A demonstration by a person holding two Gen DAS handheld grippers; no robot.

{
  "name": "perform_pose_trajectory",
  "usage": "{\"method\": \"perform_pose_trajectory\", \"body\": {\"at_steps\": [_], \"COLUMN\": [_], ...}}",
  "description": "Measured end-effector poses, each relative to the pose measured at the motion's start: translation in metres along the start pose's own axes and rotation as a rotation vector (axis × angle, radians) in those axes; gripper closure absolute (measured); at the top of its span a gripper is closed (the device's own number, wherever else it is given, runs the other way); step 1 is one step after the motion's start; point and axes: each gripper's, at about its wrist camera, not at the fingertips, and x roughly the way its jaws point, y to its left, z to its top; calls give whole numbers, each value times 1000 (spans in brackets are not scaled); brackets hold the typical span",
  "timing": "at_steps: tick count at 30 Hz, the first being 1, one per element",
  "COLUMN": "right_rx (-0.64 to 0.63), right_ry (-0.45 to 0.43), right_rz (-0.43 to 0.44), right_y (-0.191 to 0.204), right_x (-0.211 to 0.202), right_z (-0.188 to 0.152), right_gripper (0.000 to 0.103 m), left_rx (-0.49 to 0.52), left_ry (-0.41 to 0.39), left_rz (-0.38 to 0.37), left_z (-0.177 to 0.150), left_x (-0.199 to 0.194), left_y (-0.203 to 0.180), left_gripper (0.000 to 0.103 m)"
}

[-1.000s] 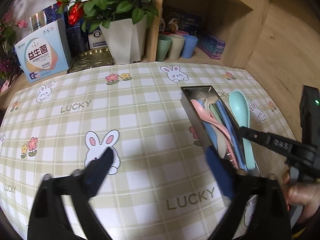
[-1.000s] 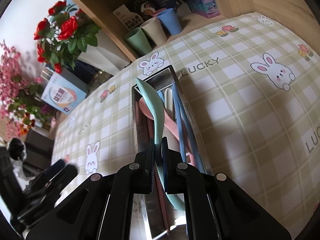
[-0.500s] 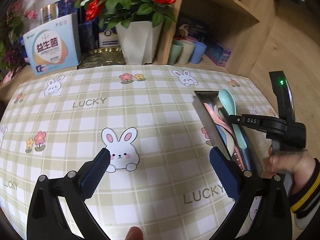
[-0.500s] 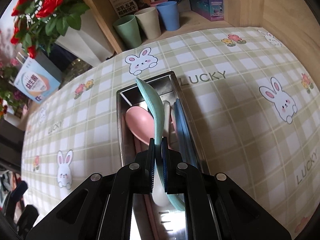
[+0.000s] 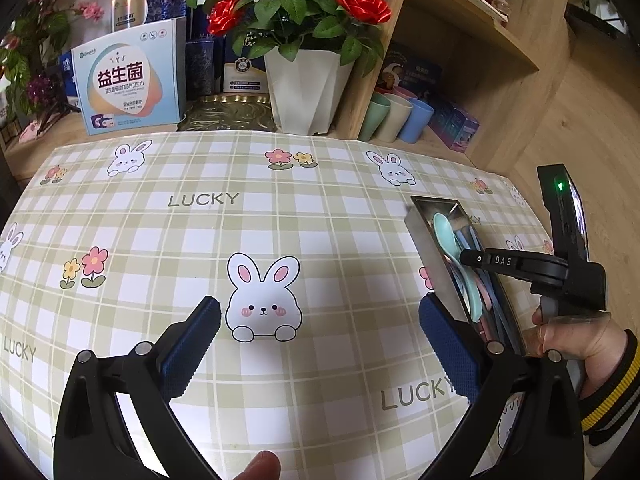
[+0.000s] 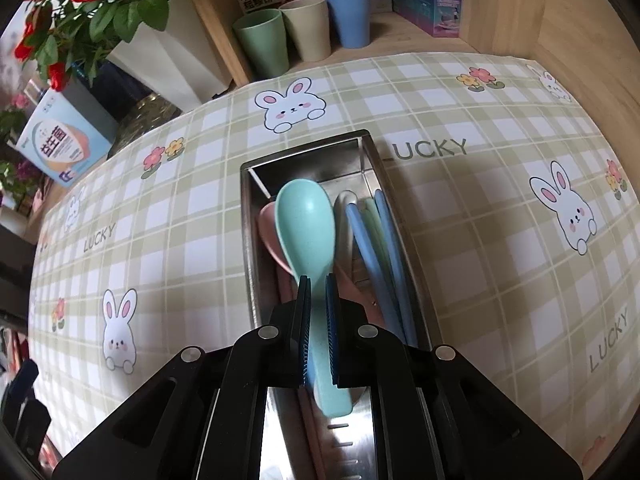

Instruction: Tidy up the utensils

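A long steel tray [image 6: 308, 156] lies on the plaid bunny tablecloth and holds a pink spoon [image 6: 268, 228], a white spoon, and blue and green chopsticks [image 6: 376, 248]. My right gripper [image 6: 318, 284] is over the tray with a teal spoon [image 6: 306, 228] between its fingers, bowl flat and pointing away; the fingers stand slightly apart at the handle. In the left wrist view the tray [image 5: 434, 248] with the teal spoon [image 5: 450, 236] sits at the right. My left gripper [image 5: 316, 320] is open and empty over a bunny print, left of the tray.
A white pot of red roses [image 5: 308, 88], a blue-white box [image 5: 128, 88] and a gold dish stand at the table's back. Green, beige and blue cups [image 6: 308, 28] sit on a wooden shelf behind the tray. A wooden wall runs along the right.
The teal spoon has turned from edge-on to flat and come down into the tray. My right gripper's fingers have parted slightly. My left gripper has drawn back to the left.
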Motion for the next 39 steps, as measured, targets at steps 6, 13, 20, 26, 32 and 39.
{"method": "perform_pose_trajectory", "body": {"at_steps": [6, 13, 20, 26, 32, 39], "right_rx": [-25, -49, -92, -139, -173, -214], "right_ry": [-11, -37, -109, -181, -329, -493], "right_rz": [-15, -2, 27, 80, 103, 162], "right_y": [2, 5, 17, 29, 37, 46], "right_x": [-13, -41, -88, -144, -219, -303], "right_z": [-3, -10, -24, -45, -78, -121], "right_gripper": [95, 94, 56, 23, 15, 15], "left_rx": [21, 38, 75, 102, 132, 164], "left_ry": [-25, -73, -150, -217, -304, -413], "left_rz": [22, 74, 123, 125, 115, 150], "left_z": [3, 9, 13, 8, -5, -24], "left_x": [-10, -32, -75, -123, -185, -262], "left_y": [-5, -5, -4, -6, -12, -21], "left_gripper": [6, 6, 6, 6, 6, 6]}}
